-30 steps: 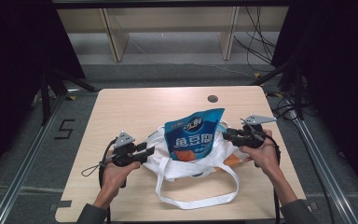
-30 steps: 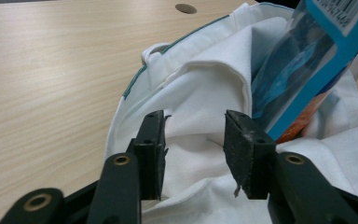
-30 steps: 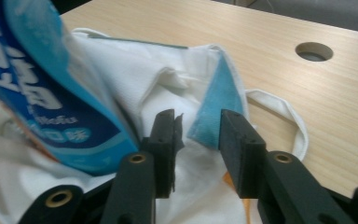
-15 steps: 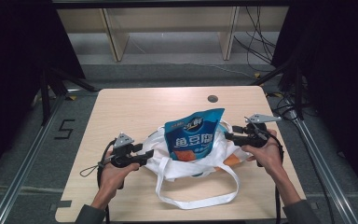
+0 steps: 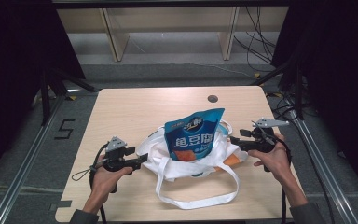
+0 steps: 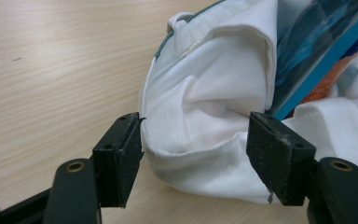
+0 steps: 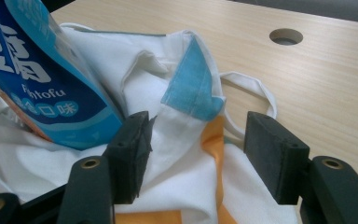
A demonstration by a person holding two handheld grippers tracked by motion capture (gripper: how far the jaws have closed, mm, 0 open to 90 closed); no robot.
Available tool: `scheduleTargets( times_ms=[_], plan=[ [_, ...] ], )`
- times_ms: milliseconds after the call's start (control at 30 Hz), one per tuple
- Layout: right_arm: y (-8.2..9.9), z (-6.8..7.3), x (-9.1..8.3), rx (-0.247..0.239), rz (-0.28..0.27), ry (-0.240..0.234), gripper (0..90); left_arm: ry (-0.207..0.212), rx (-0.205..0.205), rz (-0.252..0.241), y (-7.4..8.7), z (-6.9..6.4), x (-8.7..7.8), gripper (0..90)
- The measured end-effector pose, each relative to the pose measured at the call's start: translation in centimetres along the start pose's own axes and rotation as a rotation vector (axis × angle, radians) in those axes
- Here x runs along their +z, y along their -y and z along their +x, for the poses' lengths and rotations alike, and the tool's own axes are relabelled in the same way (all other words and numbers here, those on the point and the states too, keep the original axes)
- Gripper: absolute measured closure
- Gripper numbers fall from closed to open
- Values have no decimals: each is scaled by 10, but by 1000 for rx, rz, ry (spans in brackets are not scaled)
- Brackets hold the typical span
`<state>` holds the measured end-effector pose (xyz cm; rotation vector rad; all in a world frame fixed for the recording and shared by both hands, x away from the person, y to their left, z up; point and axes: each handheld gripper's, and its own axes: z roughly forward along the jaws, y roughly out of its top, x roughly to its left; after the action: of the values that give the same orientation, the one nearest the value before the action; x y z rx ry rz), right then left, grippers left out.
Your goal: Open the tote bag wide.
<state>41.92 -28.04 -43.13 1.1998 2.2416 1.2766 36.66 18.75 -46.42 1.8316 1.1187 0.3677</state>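
A white cloth tote bag (image 5: 186, 165) lies on the table with a blue snack pouch (image 5: 192, 137) standing in its mouth. My left gripper (image 5: 142, 158) is at the bag's left edge. Its jaws have just been opening. A fold of the white bag (image 6: 205, 93) bulges between the pads without being pinched, and the pouch (image 6: 317, 51) rises behind. My right gripper (image 5: 233, 140) is at the bag's right edge. Its jaws have also just been opening, over the bag's blue-trimmed rim (image 7: 191, 84) and an orange panel (image 7: 214, 140). The pouch (image 7: 42, 79) leans at the left.
The bag's long strap (image 5: 200, 200) loops toward the table's front edge. A round cable hole (image 5: 212, 98) sits near the far edge of the wooden table (image 5: 121, 112). A thin second strap (image 7: 256, 88) lies beside the right gripper's jaws.
Both grippers' jaws have spread apart and let go of the bag's side edges. The hands have hardly moved, and the pouch still stands in the bag.
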Motion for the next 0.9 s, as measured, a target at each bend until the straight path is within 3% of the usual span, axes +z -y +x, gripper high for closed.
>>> scheduleTargets(
  times_ms=[100,133,200,233,333,400,433,467,500,533,667,733,767,900],
  plan=[
    [3,0,-1,-14,-11,-14,399,5,-1,10,7,1,-3,326],
    [4,3,-2,21,3,0,395,9,12,13,8,2,-4,318],
    [7,1,-3,-14,4,-6,387,9,-4,6,10,1,-6,303],
    [9,5,-5,21,11,-18,382,12,-3,4,11,1,-8,293],
    [14,3,-6,-27,13,-6,379,1,-2,6,16,1,-10,273],
    [18,7,-9,-5,36,-7,369,11,-6,10,20,0,-12,260],
    [20,6,-9,-26,38,12,368,17,-8,8,22,-1,-12,254],
    [22,9,-10,5,33,-1,368,20,-8,8,24,-2,-14,248],
    [24,6,-11,-39,43,3,365,23,0,7,26,-4,-15,241],
    [26,10,-12,-10,56,10,360,27,3,-4,28,-5,-16,234],
    [34,10,-15,-39,55,3,337,25,8,-15,34,-10,-22,198],
    [38,16,-18,5,68,-5,336,27,5,-19,37,-13,-24,186],
    [40,15,-19,-18,68,-13,334,30,13,-19,38,-14,-24,185],
    [50,21,-23,-12,94,-1,329,49,29,-9,45,-18,-24,187]
  ],
)
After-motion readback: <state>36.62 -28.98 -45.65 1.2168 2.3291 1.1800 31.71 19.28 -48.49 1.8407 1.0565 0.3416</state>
